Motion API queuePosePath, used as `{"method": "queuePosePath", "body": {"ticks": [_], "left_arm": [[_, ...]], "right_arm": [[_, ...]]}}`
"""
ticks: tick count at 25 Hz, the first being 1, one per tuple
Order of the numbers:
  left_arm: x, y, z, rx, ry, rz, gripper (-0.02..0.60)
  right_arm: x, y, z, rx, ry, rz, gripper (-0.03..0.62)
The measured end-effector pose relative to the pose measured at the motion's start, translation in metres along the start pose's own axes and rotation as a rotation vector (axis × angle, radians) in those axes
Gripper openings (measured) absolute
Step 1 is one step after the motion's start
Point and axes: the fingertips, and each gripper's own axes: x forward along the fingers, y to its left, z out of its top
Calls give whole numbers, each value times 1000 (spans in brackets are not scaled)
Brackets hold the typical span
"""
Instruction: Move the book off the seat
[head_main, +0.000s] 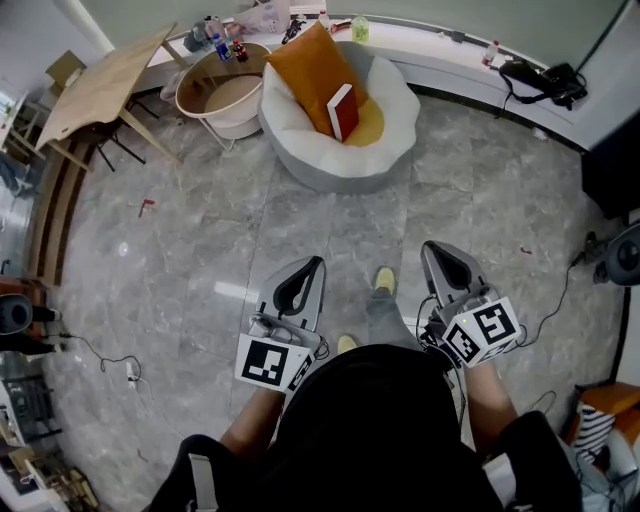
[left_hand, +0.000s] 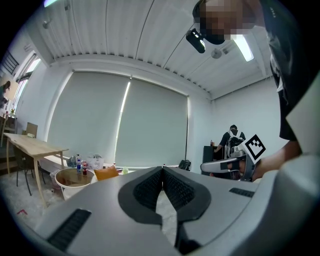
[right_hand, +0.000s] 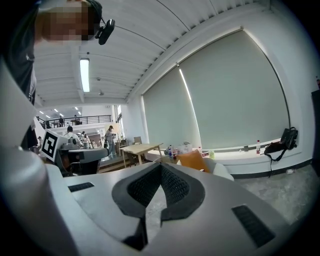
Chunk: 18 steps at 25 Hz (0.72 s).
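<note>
A red book (head_main: 343, 111) stands on edge on the white beanbag seat (head_main: 385, 150), leaning against an orange cushion (head_main: 308, 66). My left gripper (head_main: 314, 264) and right gripper (head_main: 434, 248) hover low over the floor, well short of the seat, both shut and empty. In the left gripper view the left gripper (left_hand: 162, 169) has its jaws pressed together, with the cushion (left_hand: 106, 173) far behind. In the right gripper view the right gripper (right_hand: 161, 165) has its jaws touching at the tips, and the cushion (right_hand: 193, 160) and seat (right_hand: 222, 170) lie ahead. The book is hidden in both gripper views.
A wooden table (head_main: 100, 85) stands at far left, with a round white tub table (head_main: 225, 100) carrying bottles beside the seat. A black bag (head_main: 545, 80) lies on the window ledge. Cables (head_main: 110, 360) trail on the grey stone floor. The person's yellow shoes (head_main: 385, 280) are between the grippers.
</note>
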Motion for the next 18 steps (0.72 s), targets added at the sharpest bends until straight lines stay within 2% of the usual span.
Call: {"method": "queuePosePath", "body": {"ticks": [10, 18], "left_arm": [[82, 12, 10, 26, 27, -12, 12], [145, 10, 21, -1, 30, -29, 12]], "right_arm": [[34, -74, 30, 2, -9, -24, 9], [56, -128, 55, 20, -30, -29, 9]]}}
